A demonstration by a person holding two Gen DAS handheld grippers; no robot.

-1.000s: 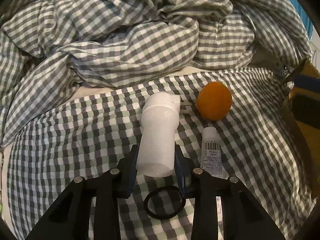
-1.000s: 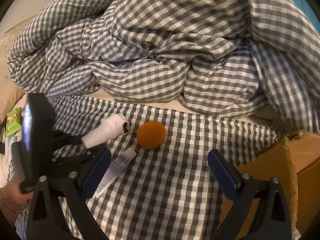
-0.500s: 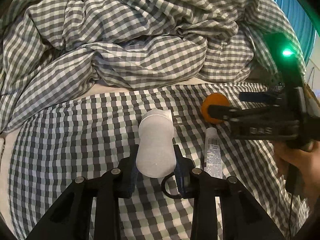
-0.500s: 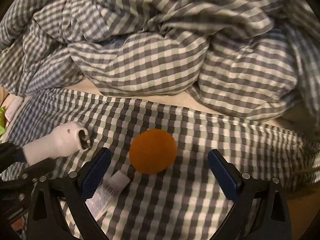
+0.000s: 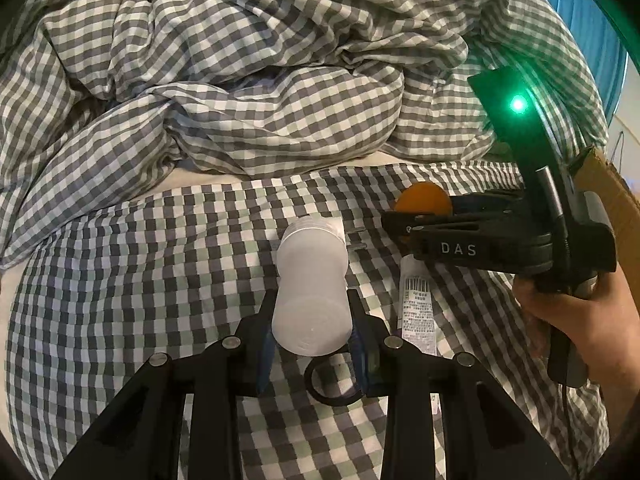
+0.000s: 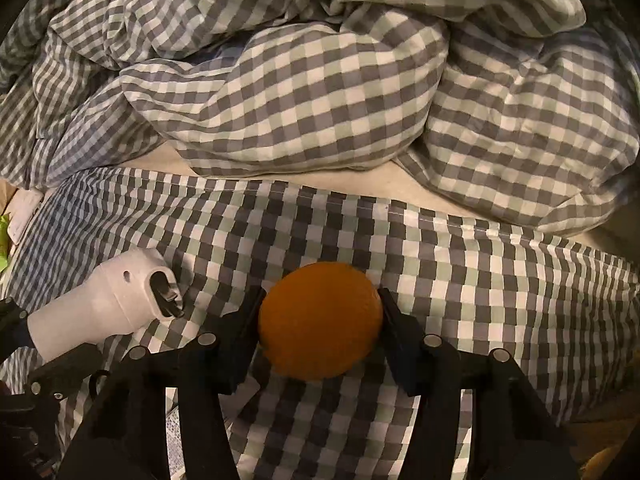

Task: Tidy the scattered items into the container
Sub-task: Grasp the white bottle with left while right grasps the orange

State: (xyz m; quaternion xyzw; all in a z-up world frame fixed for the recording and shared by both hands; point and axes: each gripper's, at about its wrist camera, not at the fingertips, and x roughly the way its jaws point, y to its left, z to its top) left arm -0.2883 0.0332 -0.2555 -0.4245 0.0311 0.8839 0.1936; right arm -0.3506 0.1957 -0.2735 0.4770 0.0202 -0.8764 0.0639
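My left gripper (image 5: 312, 340) is shut on a white plastic bottle-shaped device (image 5: 310, 284), held just above the checked bedsheet; the device also shows in the right wrist view (image 6: 104, 304). My right gripper (image 6: 320, 320) is shut on an orange (image 6: 320, 320) that rests on the sheet; in the left wrist view the orange (image 5: 422, 200) sits between its fingers. A white tube (image 5: 416, 304) with a barcode lies between the two grippers. A black ring (image 5: 332, 380) lies under the left gripper.
A rumpled checked duvet (image 5: 260, 80) is heaped behind the items. A cardboard box (image 5: 612, 196) stands at the right edge of the bed. A green packet (image 6: 3, 240) lies at the far left.
My right gripper has come in from the right, moved down over the orange and shut on it. My left gripper has lifted the white device slightly off the sheet.
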